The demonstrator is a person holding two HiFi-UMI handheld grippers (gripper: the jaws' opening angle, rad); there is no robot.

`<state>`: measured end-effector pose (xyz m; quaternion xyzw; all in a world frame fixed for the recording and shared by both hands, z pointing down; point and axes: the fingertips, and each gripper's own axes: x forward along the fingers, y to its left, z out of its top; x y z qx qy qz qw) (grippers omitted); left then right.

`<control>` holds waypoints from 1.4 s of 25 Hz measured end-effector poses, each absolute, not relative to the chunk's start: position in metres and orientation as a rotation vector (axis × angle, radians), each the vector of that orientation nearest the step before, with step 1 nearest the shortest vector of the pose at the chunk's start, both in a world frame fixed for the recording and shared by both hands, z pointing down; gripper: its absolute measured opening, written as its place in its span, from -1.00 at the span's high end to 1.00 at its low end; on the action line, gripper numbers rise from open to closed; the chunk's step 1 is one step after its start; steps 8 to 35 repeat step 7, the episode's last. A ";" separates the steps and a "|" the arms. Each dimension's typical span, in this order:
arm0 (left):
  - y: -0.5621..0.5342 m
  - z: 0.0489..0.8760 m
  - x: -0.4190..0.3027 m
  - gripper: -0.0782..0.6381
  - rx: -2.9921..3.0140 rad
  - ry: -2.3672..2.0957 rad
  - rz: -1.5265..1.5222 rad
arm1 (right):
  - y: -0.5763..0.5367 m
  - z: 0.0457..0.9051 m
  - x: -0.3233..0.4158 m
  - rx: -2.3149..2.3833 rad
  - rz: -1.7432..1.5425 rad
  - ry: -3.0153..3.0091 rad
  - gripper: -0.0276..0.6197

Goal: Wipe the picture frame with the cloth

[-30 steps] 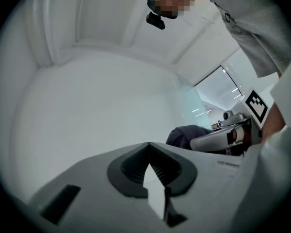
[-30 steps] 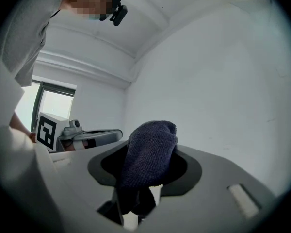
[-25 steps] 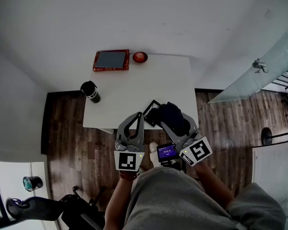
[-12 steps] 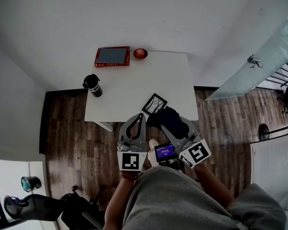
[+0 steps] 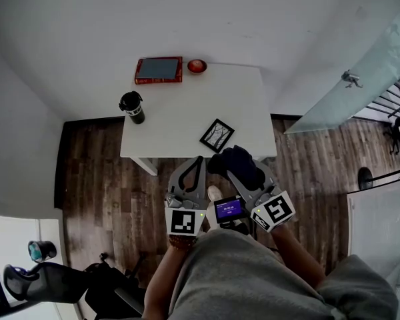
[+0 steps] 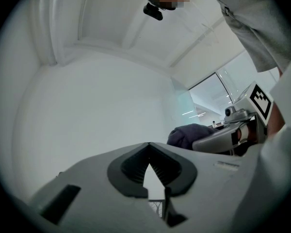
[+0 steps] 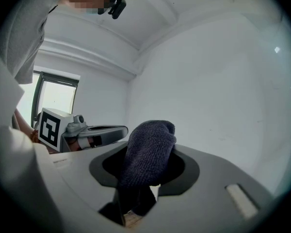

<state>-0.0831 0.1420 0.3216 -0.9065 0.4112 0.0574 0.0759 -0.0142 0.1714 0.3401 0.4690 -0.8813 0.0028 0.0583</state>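
A small black picture frame [image 5: 217, 135] lies flat near the front edge of the white table [image 5: 187, 119]. Both grippers hover just in front of that edge, over the floor. My left gripper [image 5: 199, 159] is shut with nothing in it; in the left gripper view its jaws [image 6: 149, 165] meet at the tip, and a sliver of the frame [image 6: 157, 208] shows below them. My right gripper [image 5: 232, 166] is shut on a dark blue cloth [image 5: 239, 165], which bulges up out of the jaws [image 7: 148, 152] in the right gripper view and hides the fingertips.
At the table's far edge lie a red-bordered flat panel [image 5: 159, 69] and a small red bowl [image 5: 197, 66]. A black mug [image 5: 132, 107] stands at the left edge. Dark wooden floor [image 5: 93, 172] surrounds the table; a glass panel [image 5: 360, 79] stands to the right.
Both grippers have drawn back from the table toward the person. The cloth no longer covers the picture frame, which now lies fully uncovered. Both jaws stay as they were.
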 end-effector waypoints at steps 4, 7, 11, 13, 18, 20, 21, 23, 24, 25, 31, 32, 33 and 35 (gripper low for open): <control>0.154 0.326 -0.091 0.80 -2.746 1.239 0.191 | 0.182 0.342 -0.023 1.416 0.009 -2.667 0.40; 0.160 0.328 -0.096 0.80 -2.763 1.246 0.217 | 0.189 0.345 -0.028 1.408 0.016 -2.671 0.40; 0.160 0.328 -0.096 0.80 -2.763 1.246 0.217 | 0.189 0.345 -0.028 1.408 0.016 -2.671 0.40; 0.160 0.328 -0.096 0.80 -2.763 1.246 0.217 | 0.189 0.345 -0.028 1.408 0.016 -2.671 0.40; 0.160 0.328 -0.096 0.80 -2.763 1.246 0.217 | 0.189 0.345 -0.028 1.408 0.016 -2.671 0.40; 0.160 0.328 -0.096 0.80 -2.763 1.246 0.217 | 0.189 0.345 -0.028 1.408 0.016 -2.671 0.40; 0.160 0.328 -0.096 0.80 -2.763 1.246 0.217 | 0.189 0.345 -0.028 1.408 0.016 -2.671 0.40; 0.160 0.328 -0.096 0.80 -2.763 1.246 0.217 | 0.189 0.345 -0.028 1.408 0.016 -2.671 0.40; 0.160 0.328 -0.096 0.80 -2.763 1.246 0.217 | 0.189 0.345 -0.028 1.408 0.016 -2.671 0.40; 0.160 0.328 -0.096 0.80 -2.763 1.246 0.217 | 0.189 0.345 -0.028 1.408 0.016 -2.671 0.40; 0.160 0.328 -0.096 0.80 -2.763 1.246 0.217 | 0.189 0.345 -0.028 1.408 0.016 -2.671 0.40; 0.160 0.328 -0.096 0.80 -2.763 1.246 0.217 | 0.189 0.345 -0.028 1.408 0.016 -2.671 0.40; 0.160 0.328 -0.096 0.80 -2.763 1.246 0.217 | 0.189 0.345 -0.028 1.408 0.016 -2.671 0.40; 0.160 0.328 -0.096 0.80 -2.763 1.246 0.217 | 0.189 0.345 -0.028 1.408 0.016 -2.671 0.40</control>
